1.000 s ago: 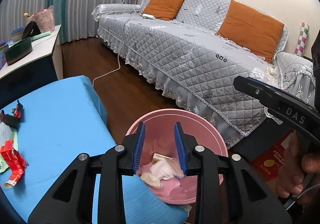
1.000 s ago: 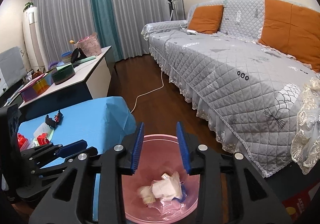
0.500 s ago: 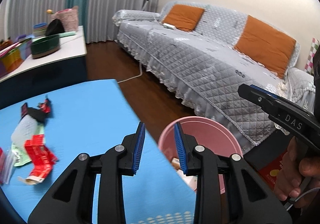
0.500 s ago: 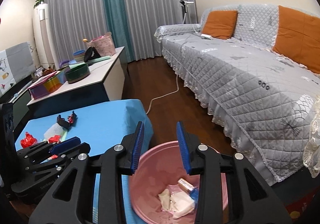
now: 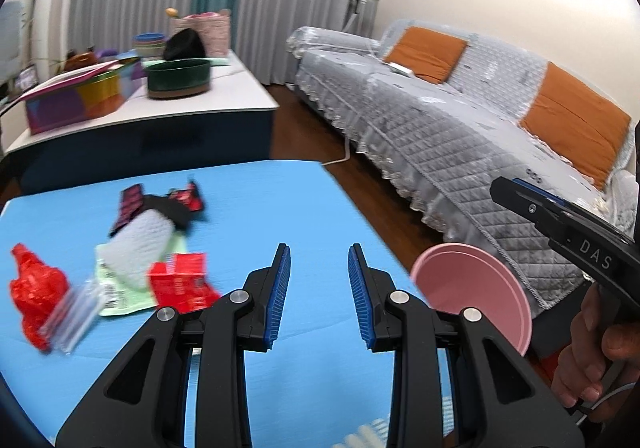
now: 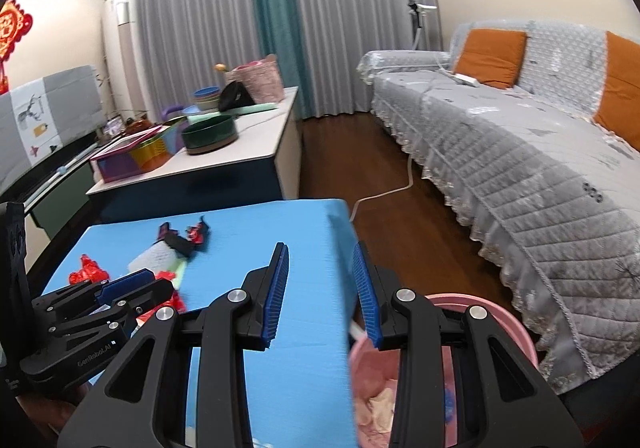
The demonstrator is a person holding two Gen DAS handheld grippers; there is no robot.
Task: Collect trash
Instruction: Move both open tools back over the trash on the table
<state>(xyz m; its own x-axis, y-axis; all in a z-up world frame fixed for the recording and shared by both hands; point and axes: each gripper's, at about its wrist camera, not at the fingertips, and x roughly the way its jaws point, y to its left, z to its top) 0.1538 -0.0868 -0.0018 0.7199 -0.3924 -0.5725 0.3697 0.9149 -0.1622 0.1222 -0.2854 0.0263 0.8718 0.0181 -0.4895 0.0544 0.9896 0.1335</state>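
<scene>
Wrappers [image 5: 120, 260] strewn flat on blue table [image 5: 260, 200], long axes mixed, blurred

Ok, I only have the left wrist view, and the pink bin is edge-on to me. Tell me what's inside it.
Observer: The right wrist view looks down into the pink bin. Pale crumpled paper scraps lie at its bottom.
Operator: Now report the right gripper's fingers. I see it only from the side.
Observer: The right gripper has its fingers apart, with nothing between them.
</scene>
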